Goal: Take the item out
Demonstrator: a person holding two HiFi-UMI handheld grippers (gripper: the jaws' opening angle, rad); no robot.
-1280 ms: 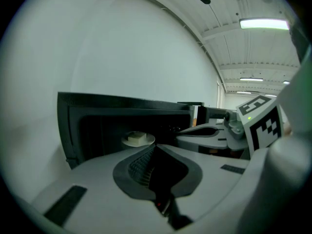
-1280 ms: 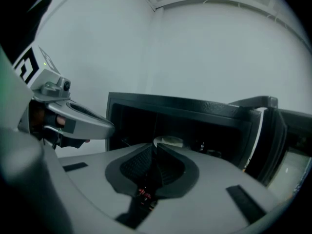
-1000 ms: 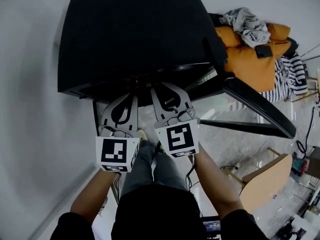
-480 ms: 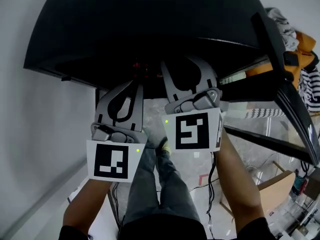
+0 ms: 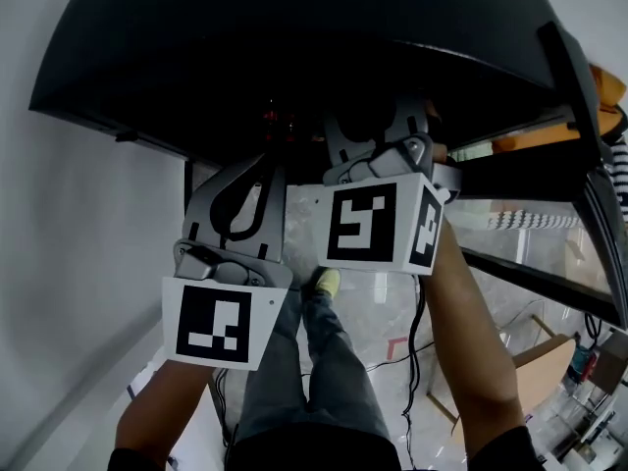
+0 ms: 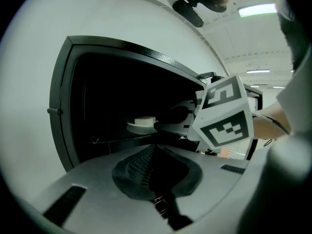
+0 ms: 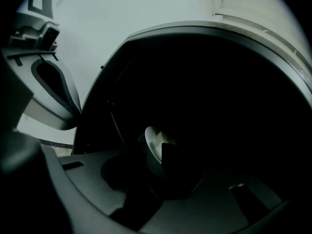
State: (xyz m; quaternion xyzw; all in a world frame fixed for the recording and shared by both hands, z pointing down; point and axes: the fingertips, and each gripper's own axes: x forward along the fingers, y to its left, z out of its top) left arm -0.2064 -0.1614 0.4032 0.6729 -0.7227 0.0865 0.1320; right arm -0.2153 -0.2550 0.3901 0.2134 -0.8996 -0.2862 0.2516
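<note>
A black oven (image 5: 294, 47) stands open in front of me. Inside, a white plate (image 6: 141, 126) on the rack carries a pale round item (image 6: 145, 121). My right gripper (image 5: 378, 130) reaches into the cavity, its tips lost in the dark there. Seen along that gripper (image 7: 161, 165), the plate (image 7: 153, 140) rim lies in the gap between the jaws, which are opening. Just outside the oven mouth and lower, my left gripper (image 5: 267, 165) is shut and holds nothing. Its own view shows the jaws (image 6: 154, 149) meeting.
The oven door (image 5: 589, 194) hangs open at the right. A white wall (image 5: 69, 263) runs along the left. Below are the person's legs, cables on the floor and a wooden chair (image 5: 549, 361) at the lower right.
The view has moved closer to the oven. My right gripper has gone forward into the cavity toward the plate. The left gripper has stayed at the opening.
</note>
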